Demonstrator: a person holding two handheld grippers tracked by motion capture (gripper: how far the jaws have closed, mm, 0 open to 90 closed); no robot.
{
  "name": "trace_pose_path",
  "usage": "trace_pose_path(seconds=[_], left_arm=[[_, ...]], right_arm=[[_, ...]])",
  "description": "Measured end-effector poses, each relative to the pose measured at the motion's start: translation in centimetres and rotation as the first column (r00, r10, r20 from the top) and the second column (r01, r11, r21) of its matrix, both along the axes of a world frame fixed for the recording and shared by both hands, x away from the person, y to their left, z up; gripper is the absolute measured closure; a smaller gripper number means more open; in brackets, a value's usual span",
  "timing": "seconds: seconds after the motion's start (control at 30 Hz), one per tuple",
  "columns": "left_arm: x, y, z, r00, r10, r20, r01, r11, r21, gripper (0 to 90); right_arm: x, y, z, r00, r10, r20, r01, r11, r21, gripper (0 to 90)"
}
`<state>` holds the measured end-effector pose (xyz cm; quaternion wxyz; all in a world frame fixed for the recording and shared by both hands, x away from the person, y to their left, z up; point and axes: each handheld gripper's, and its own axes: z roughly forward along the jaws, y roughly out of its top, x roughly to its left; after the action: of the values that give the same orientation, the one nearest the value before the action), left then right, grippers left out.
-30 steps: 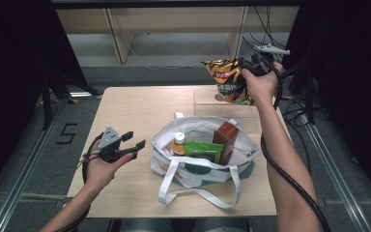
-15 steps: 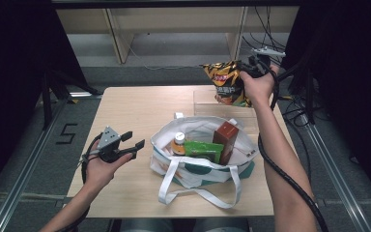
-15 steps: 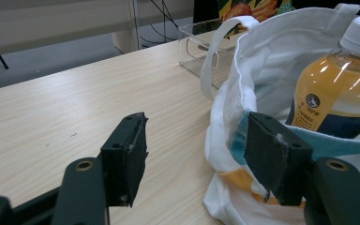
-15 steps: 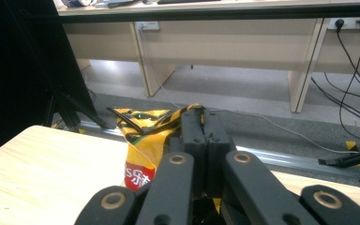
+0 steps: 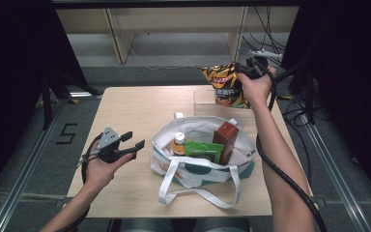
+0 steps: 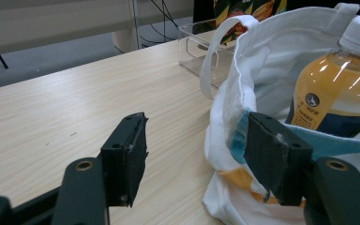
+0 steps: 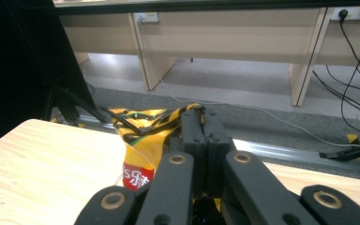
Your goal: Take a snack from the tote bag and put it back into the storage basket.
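Crisp bag, yellow and black, hangs above the clear box beyond the white tote bag, its top edge clenched in the right tongs. Left tongs rest released on the bench, just beside the tote, grasping nothing.

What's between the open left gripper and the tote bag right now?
In the high view, just bare table separates the left gripper from the tote bag; the left gripper view shows the bag beside one jaw.
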<state>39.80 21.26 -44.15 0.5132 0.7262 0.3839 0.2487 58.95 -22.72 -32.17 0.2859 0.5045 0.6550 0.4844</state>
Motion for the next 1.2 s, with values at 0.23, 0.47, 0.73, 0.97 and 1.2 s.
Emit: trace_pose_path(seconds=[0.23, 0.47, 0.73, 0.97, 1.2], left_arm=[[0.0, 0.0, -0.1, 1.0, -0.004, -0.001, 0.004, 1.0, 0.003, 38.7], [-0.1, 0.0, 0.0, 1.0, -0.002, 0.0, 0.002, 1.0, 0.005, 38.8], [-0.1, -0.1, 0.0, 1.0, -0.003, 0.0, 0.003, 1.0, 0.004, 38.7], [-0.1, -0.1, 0.0, 1.0, -0.006, 0.0, 0.006, 1.0, 0.003, 38.8], [-0.2, -0.2, -0.1, 1.0, -0.007, -0.001, 0.007, 1.0, 0.004, 38.7]], right_arm=[[0.5, 0.0, -1.1, 0.9997, -0.008, -0.023, 0.007, 1.0, -0.019, 90.0], [0.6, -0.5, -1.5, 0.9986, -0.036, -0.04, 0.034, 0.999, -0.028, 90.0], [0.6, -1.2, -2.0, 0.997, -0.068, -0.038, 0.065, 0.996, -0.058, 90.0], [0.7, -2.6, -2.3, 0.9931, -0.107, -0.049, 0.103, 0.992, -0.071, 90.0], [0.6, -3.6, -2.9, 0.9859, -0.151, -0.071, 0.147, 0.987, -0.059, 90.0]])
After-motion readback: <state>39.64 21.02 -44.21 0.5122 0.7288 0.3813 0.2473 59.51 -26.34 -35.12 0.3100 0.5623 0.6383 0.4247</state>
